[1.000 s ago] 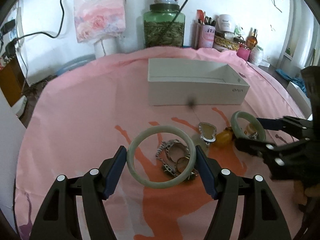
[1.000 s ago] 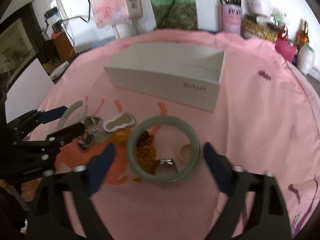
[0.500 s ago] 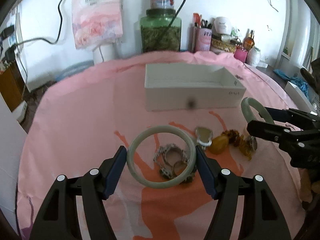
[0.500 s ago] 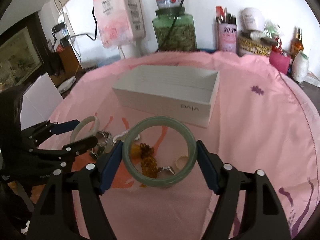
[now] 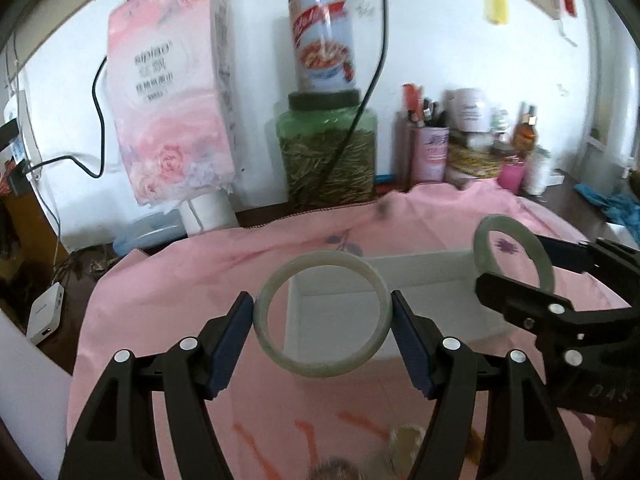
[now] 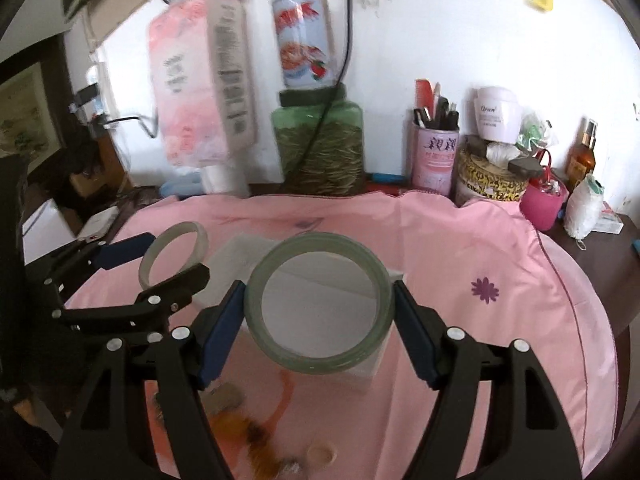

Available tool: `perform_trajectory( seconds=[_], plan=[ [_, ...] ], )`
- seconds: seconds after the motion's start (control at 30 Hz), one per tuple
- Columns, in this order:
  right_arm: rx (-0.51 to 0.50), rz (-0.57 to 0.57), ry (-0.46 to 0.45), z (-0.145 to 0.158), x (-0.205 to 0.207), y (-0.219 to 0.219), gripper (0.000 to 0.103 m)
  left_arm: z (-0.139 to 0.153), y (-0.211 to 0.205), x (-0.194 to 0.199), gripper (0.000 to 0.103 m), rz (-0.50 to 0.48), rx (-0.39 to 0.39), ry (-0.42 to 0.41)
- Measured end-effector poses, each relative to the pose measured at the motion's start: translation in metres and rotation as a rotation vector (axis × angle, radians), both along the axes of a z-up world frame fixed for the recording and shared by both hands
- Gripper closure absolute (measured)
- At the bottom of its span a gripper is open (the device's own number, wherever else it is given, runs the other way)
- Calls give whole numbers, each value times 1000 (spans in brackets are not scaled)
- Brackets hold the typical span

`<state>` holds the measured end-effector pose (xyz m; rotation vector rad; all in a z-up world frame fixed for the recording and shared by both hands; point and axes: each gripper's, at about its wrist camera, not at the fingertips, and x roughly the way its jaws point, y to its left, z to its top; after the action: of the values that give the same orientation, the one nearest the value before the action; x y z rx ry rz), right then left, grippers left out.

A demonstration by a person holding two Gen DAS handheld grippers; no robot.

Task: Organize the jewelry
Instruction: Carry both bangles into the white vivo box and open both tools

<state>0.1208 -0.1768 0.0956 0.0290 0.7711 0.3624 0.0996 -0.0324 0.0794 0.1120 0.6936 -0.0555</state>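
Pale green bangle (image 5: 322, 314); darker green bangle (image 6: 318, 301). White box (image 5: 400, 312). Pink cloth (image 6: 460, 248), purple flower print, orange markings.

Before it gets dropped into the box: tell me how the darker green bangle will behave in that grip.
The darker green bangle looks like rigid, glossy stone, so it probably won't flex. The right hand-held gripper pinches only its rounded outer edge, so it may slip. Released over the white box, it could roll or chip.

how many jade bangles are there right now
2. A paler bangle is clamped in the left gripper; a greener bangle is clamped in the right gripper. Both hang above the white box. The blurred jewelry pile below could hide more.
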Motion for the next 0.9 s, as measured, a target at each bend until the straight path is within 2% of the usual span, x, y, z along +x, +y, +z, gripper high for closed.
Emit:
perform_trajectory(
  seconds=[0.17, 0.27, 0.37, 0.6, 0.8, 0.9],
  plan=[
    [2, -10, 67, -33, 23, -2, 34, -24, 5, 24, 35, 10, -20, 57],
    [-49, -7, 44, -38, 25, 3, 34, -35, 3, 29, 35, 8, -8, 63],
    [-41, -9, 45, -41, 28, 2, 34, -37, 0, 30, 35, 2, 19, 49],
    [27, -4, 66, -40, 31, -6, 32, -39, 2, 28, 34, -9, 7, 55],
    [33, -3, 49, -36, 26, -8, 32, -32, 7, 22, 33, 3, -8, 27],
    [42, -5, 39, -31, 22, -11, 32, -29, 10, 18, 29, 5, -24, 25]
  ],
)
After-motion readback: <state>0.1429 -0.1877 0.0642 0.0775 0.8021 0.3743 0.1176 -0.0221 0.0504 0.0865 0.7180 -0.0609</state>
